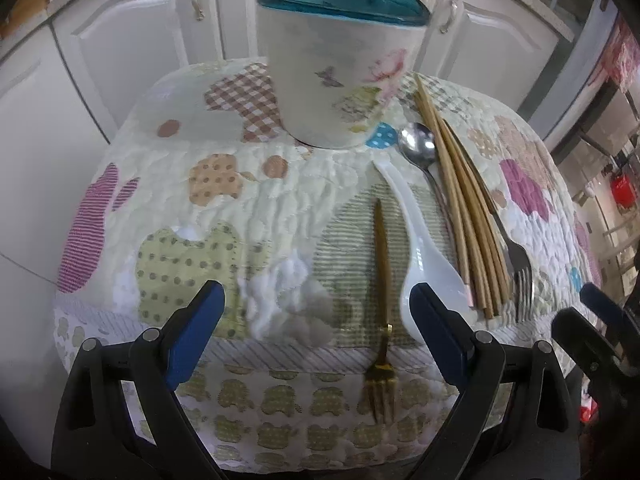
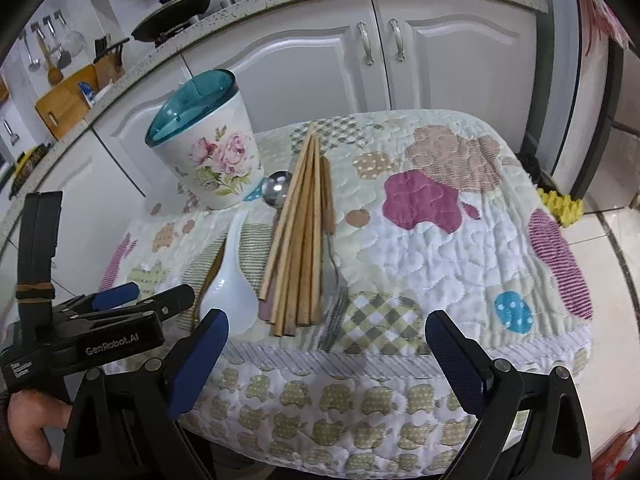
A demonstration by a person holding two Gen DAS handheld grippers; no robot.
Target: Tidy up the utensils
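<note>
Wooden chopsticks (image 2: 298, 240) lie near the quilted bench's (image 2: 440, 240) front edge; left tool (image 1: 316, 308) and right tool (image 2: 326, 332) both gape empty.

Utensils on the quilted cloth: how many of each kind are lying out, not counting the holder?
Forks: 2, gold fork, silver fork
Spoons: 2, white spoon, metal spoon
Chopsticks: about 6, overlapping
Total: about 10

My bench wears a soft, puckered patchwork quilt (image 2: 420, 248) of matt cloth. On it lie matt wooden chopsticks (image 2: 298, 240), a glossy white ceramic spoon (image 1: 416, 248), a polished steel spoon (image 1: 418, 144) and a shiny gold metal fork (image 1: 382, 280).
</note>
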